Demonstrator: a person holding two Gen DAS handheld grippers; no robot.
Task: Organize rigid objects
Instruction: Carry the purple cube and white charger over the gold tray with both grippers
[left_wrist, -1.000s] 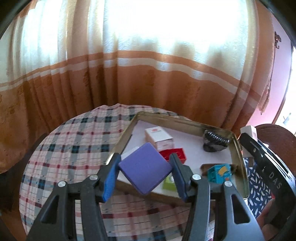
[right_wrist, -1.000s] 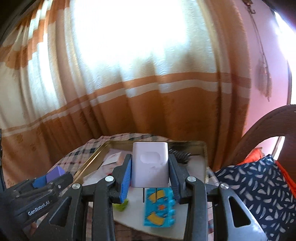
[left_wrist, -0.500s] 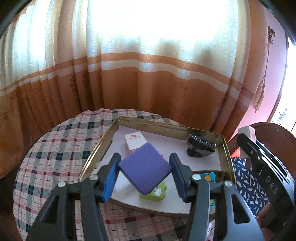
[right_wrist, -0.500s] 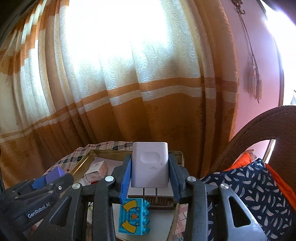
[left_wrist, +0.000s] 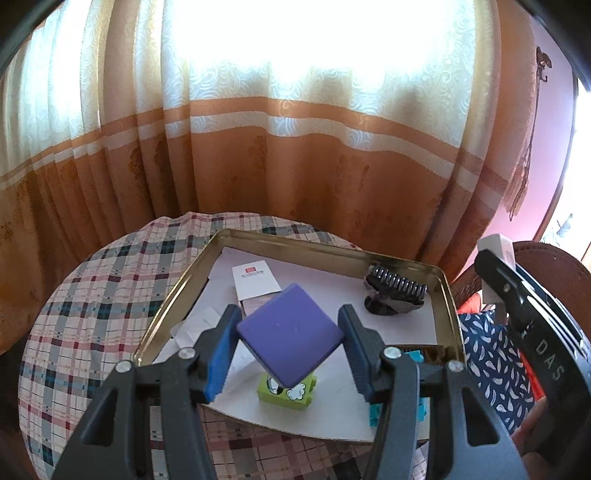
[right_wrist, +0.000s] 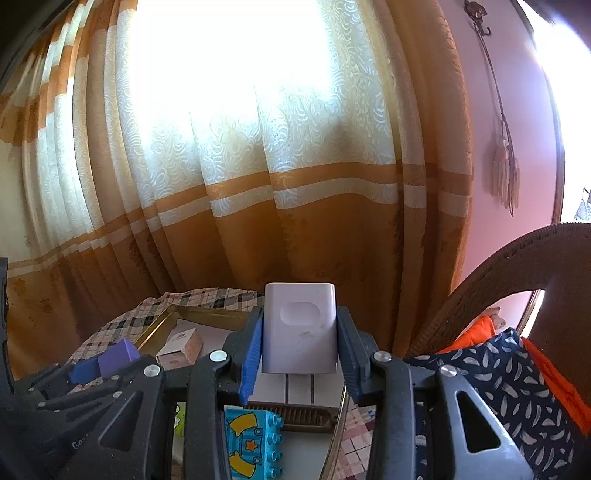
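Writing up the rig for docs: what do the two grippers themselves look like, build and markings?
Both match: black plastic bodies with triangular cutouts and silver screw heads, two fingers lined with ribbed blue pads. The left gripper shows white "GenRobot.AI" lettering partly in the right view; the right gripper side reads "DAS". No cables or sleeves visible.

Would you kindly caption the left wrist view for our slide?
Left gripper holds a purple square block above a gold tray on the plaid table.
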